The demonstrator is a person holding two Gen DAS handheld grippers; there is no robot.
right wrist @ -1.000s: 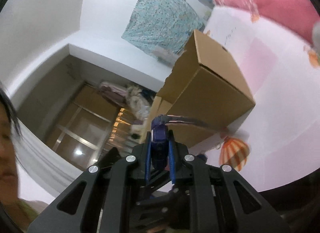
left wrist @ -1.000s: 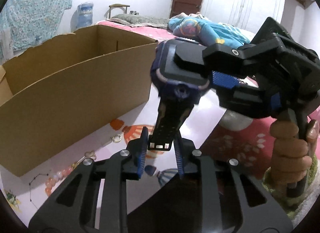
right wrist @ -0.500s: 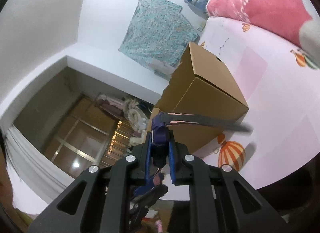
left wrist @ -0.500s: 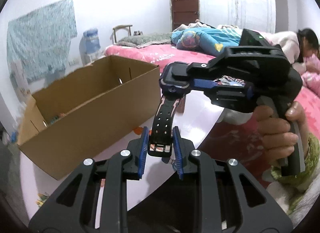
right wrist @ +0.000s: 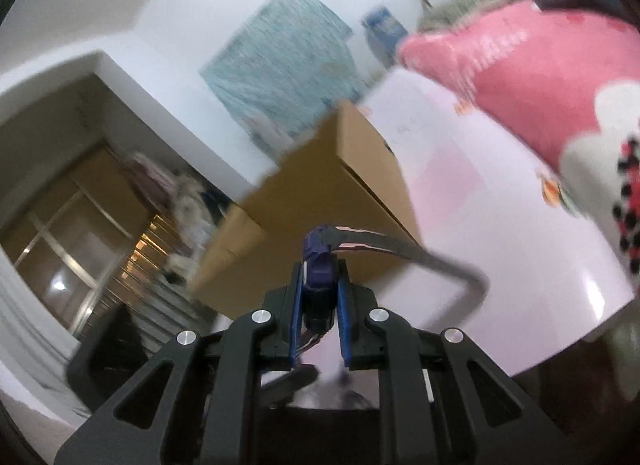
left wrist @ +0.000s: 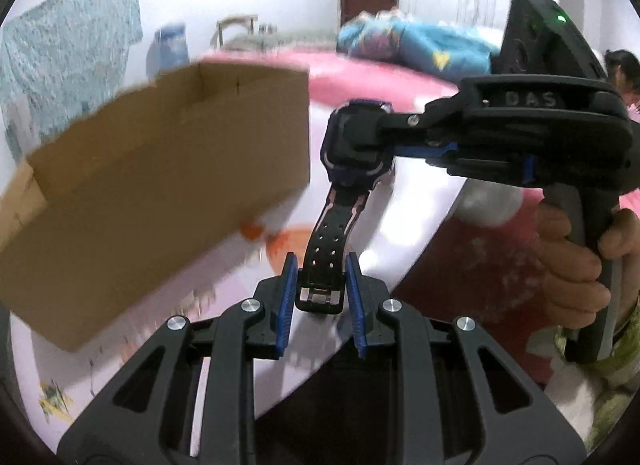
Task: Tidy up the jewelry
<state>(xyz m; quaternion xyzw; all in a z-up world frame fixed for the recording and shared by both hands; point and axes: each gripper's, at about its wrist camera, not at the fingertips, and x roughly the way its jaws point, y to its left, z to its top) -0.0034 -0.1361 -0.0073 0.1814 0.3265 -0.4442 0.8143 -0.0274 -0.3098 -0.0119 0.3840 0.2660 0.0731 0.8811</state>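
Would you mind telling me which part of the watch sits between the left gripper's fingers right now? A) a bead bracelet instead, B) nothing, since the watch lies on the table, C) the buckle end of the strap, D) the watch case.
C: in the left wrist view the strap's buckle end hangs between the left gripper pads, while the right gripper clamps the watch case.

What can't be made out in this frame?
- Box contents: left view, its near wall hides the inside; right view shows only the outside.
- Items on the table by the box: left view, motion blur.
- Watch face: both views, right gripper covers it.
- Whether the left gripper touches the strap: gaps too fine.
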